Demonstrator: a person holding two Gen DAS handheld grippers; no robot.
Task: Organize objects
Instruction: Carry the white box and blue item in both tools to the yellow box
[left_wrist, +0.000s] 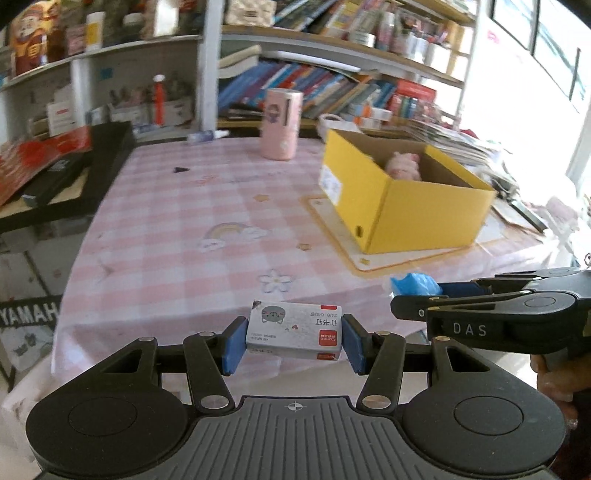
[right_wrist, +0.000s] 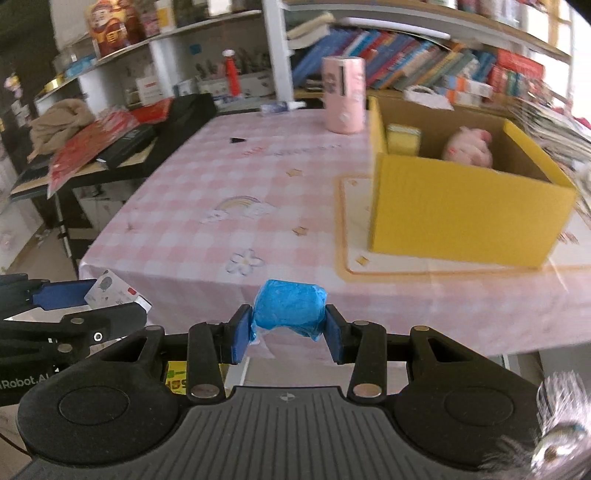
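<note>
My left gripper (left_wrist: 293, 338) is shut on a small grey staple box (left_wrist: 293, 330) with a cat picture, held above the near edge of the table. My right gripper (right_wrist: 289, 325) is shut on a blue plastic-wrapped bundle (right_wrist: 290, 308), also near the table's front edge. Each gripper shows in the other's view: the right one (left_wrist: 417, 295) with the blue bundle (left_wrist: 415, 283), the left one (right_wrist: 74, 299) with the staple box (right_wrist: 110, 293). An open yellow cardboard box (left_wrist: 424, 206) (right_wrist: 461, 206) stands on the right of the table and holds a pink plush toy (right_wrist: 469, 147) and a yellow item (right_wrist: 403, 138).
The table has a pink checked cloth (left_wrist: 192, 221). A pink cylindrical cup (left_wrist: 281, 123) (right_wrist: 344, 94) stands at the far side. A small black triangle (right_wrist: 237, 140) lies on the cloth. A black side table with red packets (left_wrist: 44, 166) stands left. Bookshelves (left_wrist: 332, 85) fill the back.
</note>
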